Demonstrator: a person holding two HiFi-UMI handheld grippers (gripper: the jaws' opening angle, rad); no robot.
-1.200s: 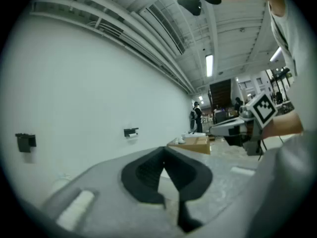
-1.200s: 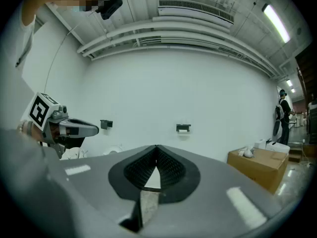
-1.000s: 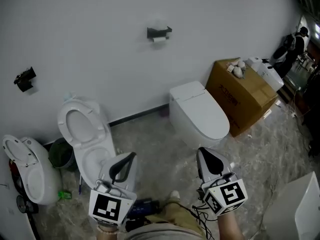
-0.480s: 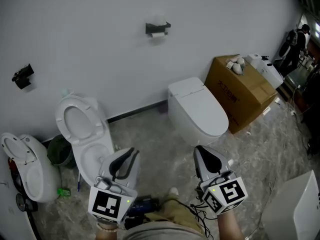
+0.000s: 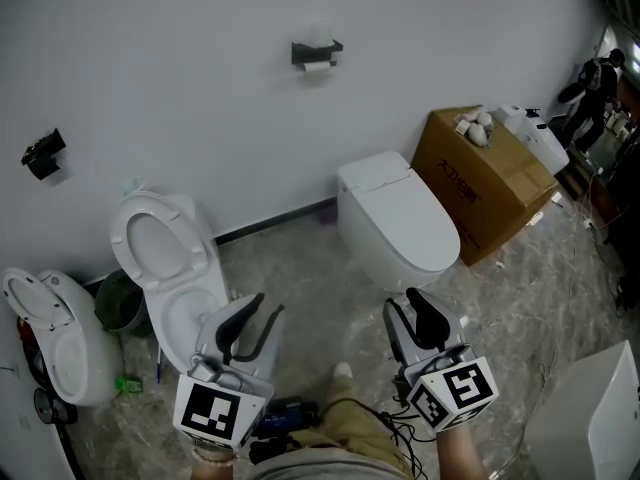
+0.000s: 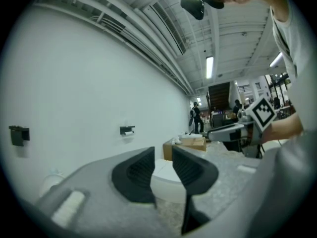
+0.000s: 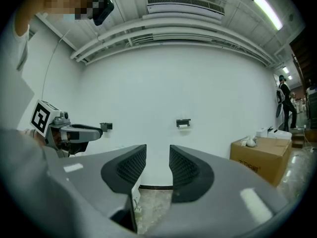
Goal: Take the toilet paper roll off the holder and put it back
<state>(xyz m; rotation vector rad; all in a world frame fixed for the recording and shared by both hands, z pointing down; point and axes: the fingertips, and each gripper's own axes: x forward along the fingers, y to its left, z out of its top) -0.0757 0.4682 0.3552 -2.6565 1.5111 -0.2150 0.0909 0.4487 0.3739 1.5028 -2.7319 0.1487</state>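
A black holder (image 5: 316,52) is fixed high on the white wall, with a thin white toilet paper roll (image 5: 318,66) under it. The holder (image 7: 183,123) also shows far off in the right gripper view, and the same holder (image 6: 127,130) in the left gripper view. My left gripper (image 5: 258,318) is held low at the near left, far from the wall; its jaws have just been opening and nothing is between them. My right gripper (image 5: 419,311) at the near right has likewise just been opening and is empty.
A closed white toilet (image 5: 395,218) stands below the holder, a brown cardboard box (image 5: 480,183) to its right. A toilet with raised lid (image 5: 165,263) is at the left, another white fixture (image 5: 45,333) beside it. A second black holder (image 5: 42,155) is on the left wall. People (image 5: 590,83) stand far right.
Both grippers' jaws have parted from shut to open. The hands have stayed low in about the same place.
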